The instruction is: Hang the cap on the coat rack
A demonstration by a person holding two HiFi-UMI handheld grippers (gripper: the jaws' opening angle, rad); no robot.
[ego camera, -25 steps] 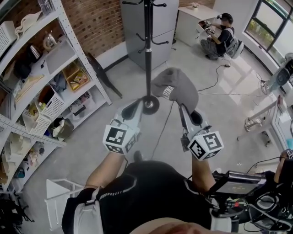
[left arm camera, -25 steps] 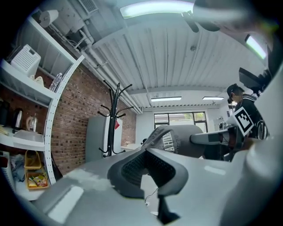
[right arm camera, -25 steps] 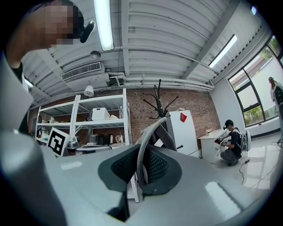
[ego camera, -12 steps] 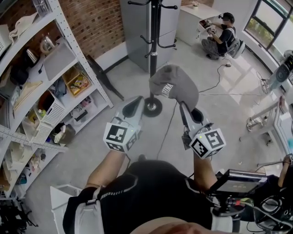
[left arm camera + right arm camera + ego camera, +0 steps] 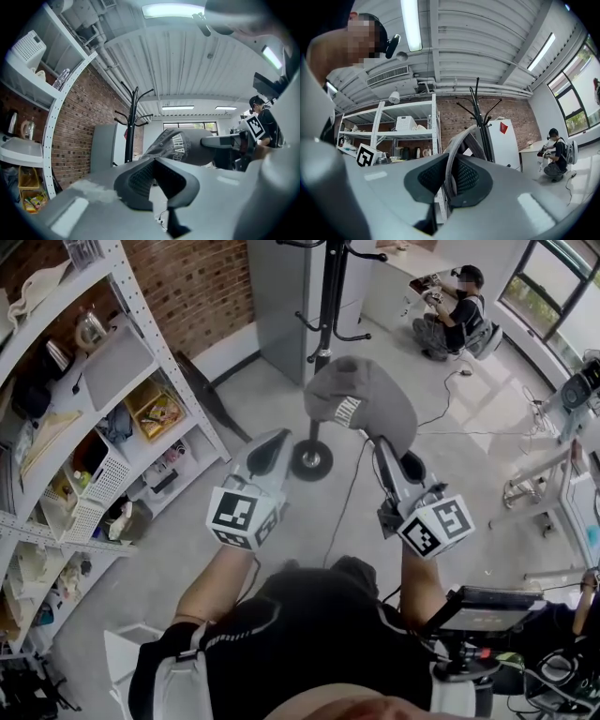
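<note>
A grey cap (image 5: 361, 401) with white lettering hangs in the air in front of the black coat rack (image 5: 325, 329), whose round base (image 5: 311, 461) stands on the floor. My right gripper (image 5: 385, 448) is shut on the cap's edge; in the right gripper view the cap (image 5: 458, 149) stands pinched between the pads, with the coat rack (image 5: 483, 123) just behind it. My left gripper (image 5: 269, 452) is beside it to the left, shut with nothing in it. In the left gripper view the cap (image 5: 180, 146) hangs to the right of the coat rack (image 5: 132, 123).
White metal shelving (image 5: 122, 381) full of bins and small items runs along the left. A grey cabinet (image 5: 281, 296) stands behind the rack against a brick wall. A person (image 5: 455, 315) crouches at the far right. A cable (image 5: 441, 418) lies on the floor.
Both grippers have risen and moved closer to the coat rack, carrying the cap higher beside the pole. The grip on the cap is unchanged.
</note>
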